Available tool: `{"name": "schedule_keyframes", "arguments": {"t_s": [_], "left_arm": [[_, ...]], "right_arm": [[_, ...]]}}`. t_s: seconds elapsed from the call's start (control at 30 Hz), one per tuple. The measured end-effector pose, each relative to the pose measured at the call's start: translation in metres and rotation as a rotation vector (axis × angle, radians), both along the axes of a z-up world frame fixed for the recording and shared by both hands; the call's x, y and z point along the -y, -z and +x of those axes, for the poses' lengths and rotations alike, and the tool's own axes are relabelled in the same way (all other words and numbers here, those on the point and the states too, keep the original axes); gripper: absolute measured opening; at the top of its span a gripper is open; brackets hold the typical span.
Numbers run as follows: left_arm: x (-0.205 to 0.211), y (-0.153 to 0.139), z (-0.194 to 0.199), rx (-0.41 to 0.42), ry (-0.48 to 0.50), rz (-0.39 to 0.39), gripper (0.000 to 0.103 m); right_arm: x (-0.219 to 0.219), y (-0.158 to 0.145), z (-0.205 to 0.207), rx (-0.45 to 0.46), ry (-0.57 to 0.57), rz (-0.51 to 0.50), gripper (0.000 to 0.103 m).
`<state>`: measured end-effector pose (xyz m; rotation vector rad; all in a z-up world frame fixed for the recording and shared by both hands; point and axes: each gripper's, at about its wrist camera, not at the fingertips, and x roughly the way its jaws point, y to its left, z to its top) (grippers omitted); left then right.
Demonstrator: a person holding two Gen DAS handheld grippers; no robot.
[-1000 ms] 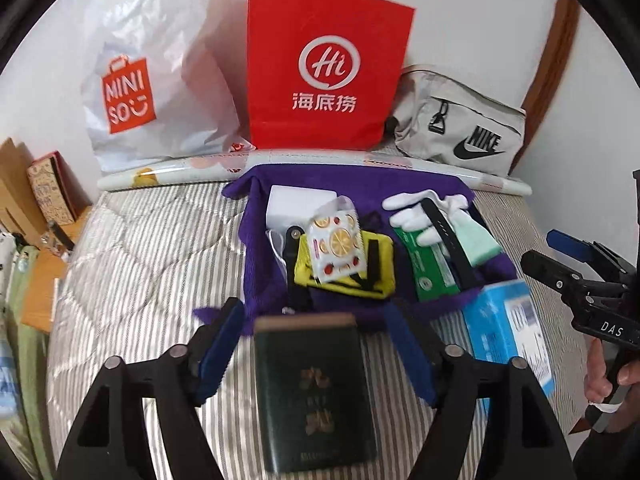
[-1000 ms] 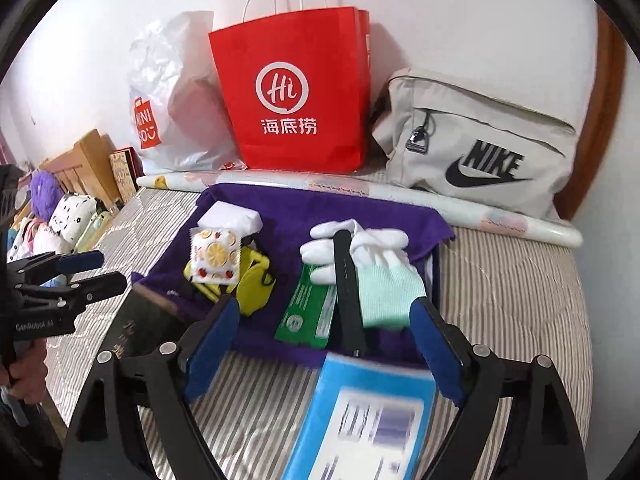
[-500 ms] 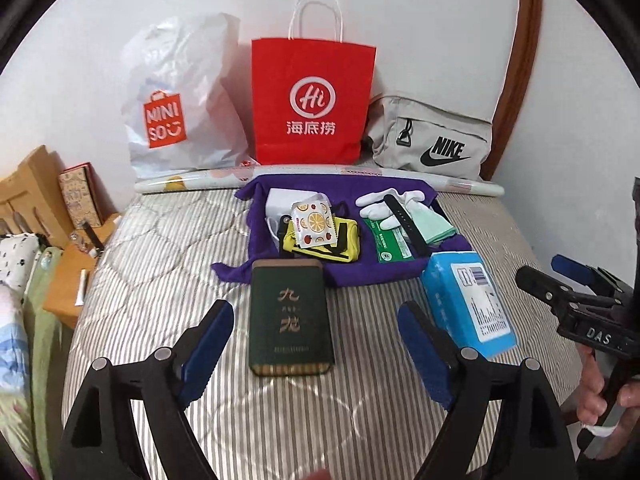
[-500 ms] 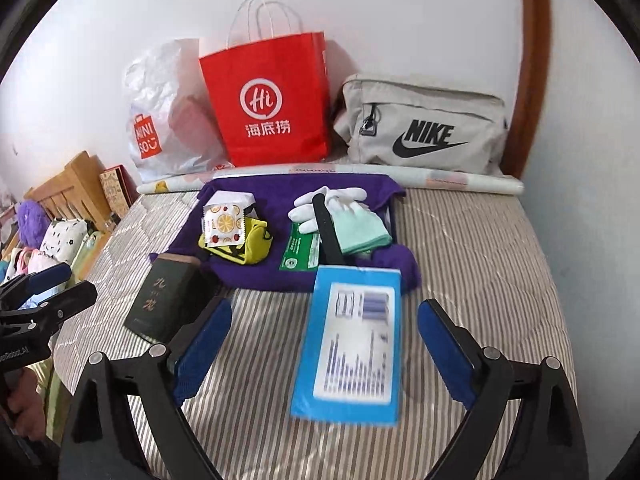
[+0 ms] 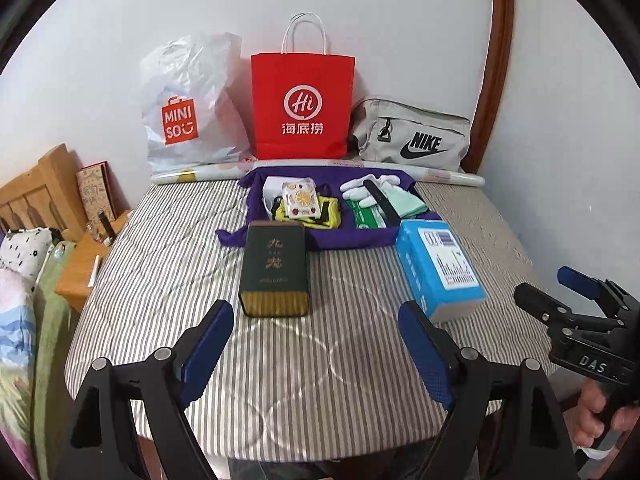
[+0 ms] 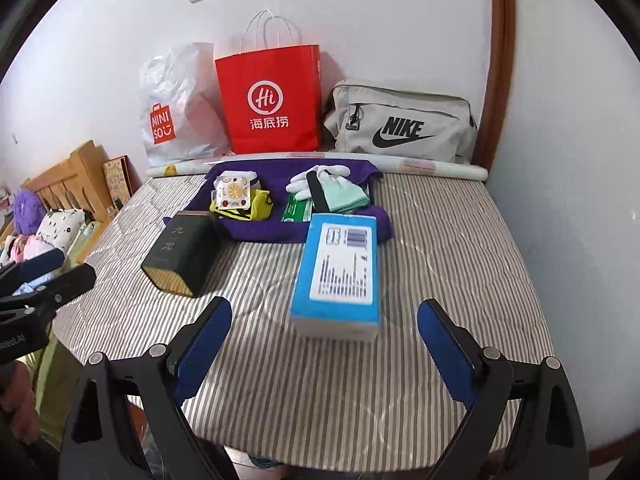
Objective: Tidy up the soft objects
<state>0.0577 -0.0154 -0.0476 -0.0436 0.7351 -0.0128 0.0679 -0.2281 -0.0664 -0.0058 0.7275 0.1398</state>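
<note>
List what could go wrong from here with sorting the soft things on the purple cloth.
1. The black strap lies across the white gloves and mint cloth; lifting one may drag the others.
2. The dark green box and blue box sit in front of the purple cloth; a reaching claw may knock them.
3. The fruit-print packet rests on the yellow pouch and may slide off.

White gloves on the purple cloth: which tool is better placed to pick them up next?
Probably the right tool. It is open and empty, and the white gloves sit almost straight ahead of it. From the left tool, also open, the gloves lie off to its right, beyond the green box.
</note>
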Motion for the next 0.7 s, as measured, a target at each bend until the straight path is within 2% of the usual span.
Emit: {"name": "schedule_keyframes", "arguments": {"t_s": [0.33,0.7], "left_arm": [[0.009,-0.010,-0.024,0.028,-0.007,0.026,0.083],[0.015,-0.013,-0.032,0.032,0.004,0.032,0.083]], "right_arm": [[0.003,-0.008,-0.030,0.037,-0.002,0.014,0.093],[-0.001,-0.012,-0.042,0.054,-0.025,-0.001,0.093]]}}
